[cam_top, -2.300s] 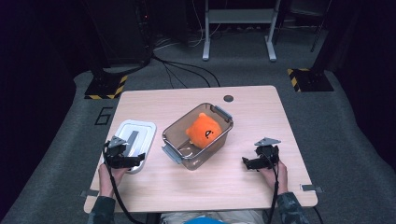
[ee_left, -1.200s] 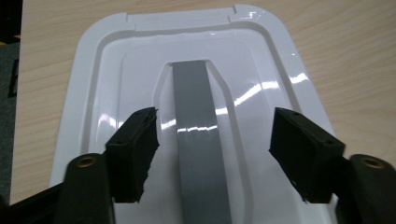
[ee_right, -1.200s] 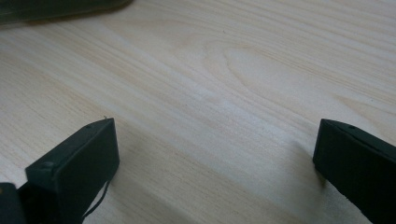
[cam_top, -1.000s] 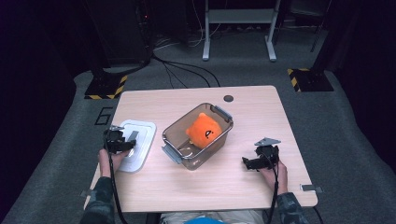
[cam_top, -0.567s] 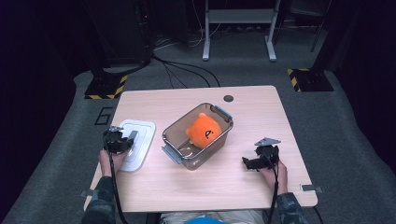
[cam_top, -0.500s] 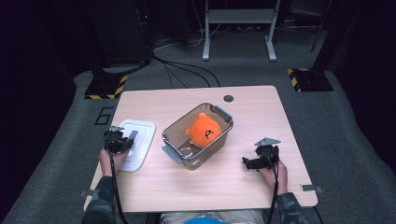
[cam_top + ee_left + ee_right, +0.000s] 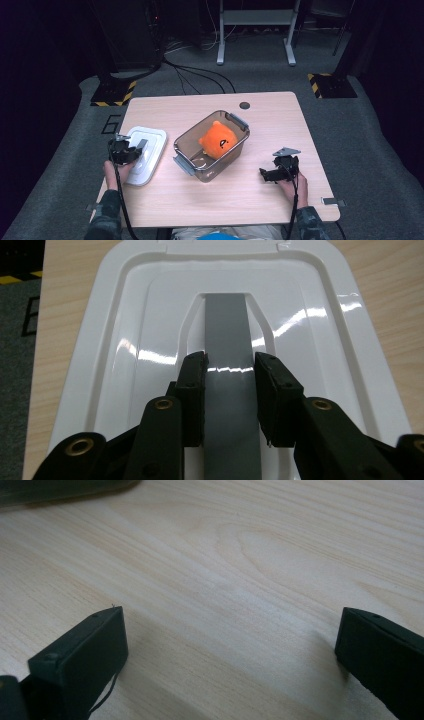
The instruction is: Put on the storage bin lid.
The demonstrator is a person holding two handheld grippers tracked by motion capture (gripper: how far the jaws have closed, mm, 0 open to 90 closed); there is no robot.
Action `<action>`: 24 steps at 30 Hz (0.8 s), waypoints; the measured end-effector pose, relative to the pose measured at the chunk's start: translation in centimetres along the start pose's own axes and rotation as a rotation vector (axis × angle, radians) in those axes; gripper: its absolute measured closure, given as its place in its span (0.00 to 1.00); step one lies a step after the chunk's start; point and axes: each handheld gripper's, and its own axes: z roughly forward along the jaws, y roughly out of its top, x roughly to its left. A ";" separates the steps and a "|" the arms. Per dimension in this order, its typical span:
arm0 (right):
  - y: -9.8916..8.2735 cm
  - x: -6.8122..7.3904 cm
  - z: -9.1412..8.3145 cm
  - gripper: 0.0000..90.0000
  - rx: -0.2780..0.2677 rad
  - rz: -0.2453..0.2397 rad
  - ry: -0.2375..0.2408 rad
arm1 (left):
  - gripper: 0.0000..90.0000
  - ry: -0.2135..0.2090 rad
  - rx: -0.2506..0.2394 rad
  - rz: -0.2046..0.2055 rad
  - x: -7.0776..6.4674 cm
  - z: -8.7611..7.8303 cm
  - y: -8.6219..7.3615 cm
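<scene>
Since the earlier frames the white lid [image 7: 143, 154] has slid toward the lower left of the tabletop [image 7: 230, 200], away from the clear container [image 7: 211, 145] holding the orange plush [image 7: 218, 141]. The left gripper [image 7: 229, 375] is over the lid, its fingers [image 7: 192, 385] set either side of the grey handle strip [image 7: 227, 335]. The right gripper [image 7: 280, 170] stays at lower right, fingers wide apart.

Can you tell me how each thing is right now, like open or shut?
Box: open, orange toy inside.
Lid: off the box, flat on the table.
Left gripper: open, jaws either side of the lid's grey strip.
Right gripper: open wide, empty.
</scene>
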 end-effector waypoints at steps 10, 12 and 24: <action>0.0 0.0 0.0 0.00 0.003 0.004 0.001 | 0.74 -0.023 -0.024 0.028 -0.5 -2.5 1.8; 0.0 0.0 0.0 0.00 0.005 0.006 0.001 | 0.74 -0.023 -0.029 0.030 -0.6 -2.9 2.1; 0.0 0.0 0.0 0.00 0.002 0.011 -0.001 | 0.74 -0.032 -0.050 0.069 -1.3 -5.6 4.8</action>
